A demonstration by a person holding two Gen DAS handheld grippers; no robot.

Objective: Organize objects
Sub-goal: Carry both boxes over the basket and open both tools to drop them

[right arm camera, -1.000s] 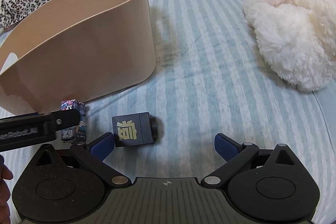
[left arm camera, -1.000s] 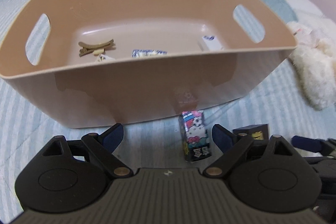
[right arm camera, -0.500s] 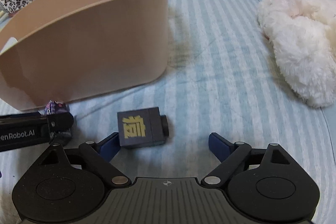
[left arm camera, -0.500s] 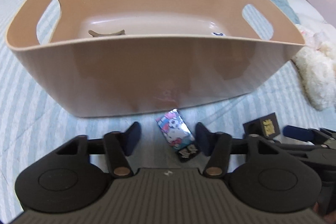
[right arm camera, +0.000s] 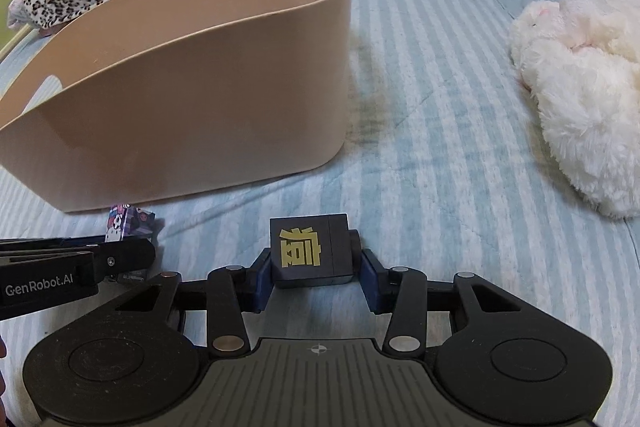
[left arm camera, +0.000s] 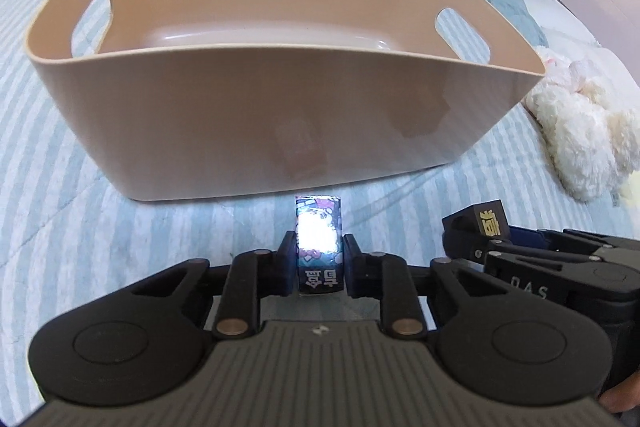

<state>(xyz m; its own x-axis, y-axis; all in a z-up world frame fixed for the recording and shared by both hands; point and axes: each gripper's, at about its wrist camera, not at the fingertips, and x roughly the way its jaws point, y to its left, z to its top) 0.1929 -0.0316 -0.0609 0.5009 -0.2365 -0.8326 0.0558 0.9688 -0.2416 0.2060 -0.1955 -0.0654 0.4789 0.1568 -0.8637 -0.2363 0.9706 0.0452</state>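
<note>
The left tongs (left arm camera: 319, 259) are closed tight on the carton (left arm camera: 319, 247), both pads flat against its narrow sides, its far end sticking out toward the bin (left arm camera: 256, 115). The right tongs (right arm camera: 316, 269) are nearly closed around the cube (right arm camera: 309, 251): the left pad touches it, but the right pad (right arm camera: 370, 277) seems to stand a sliver off the knob on that side, though the view is too coarse to be sure. Both things sit low on the bed (right arm camera: 440, 155), just short of the bin's near wall.

The risks, as I judge them: the cube could twist or drop if lifted on a half grip, since the knob gives an uneven face. The carton is held near one end, so it might pivot. The bin wall is tall and close, so a shallow lift would strike the rim.

Both tongs point forward, level and low, side by side, the left one nearer the bin.
</note>
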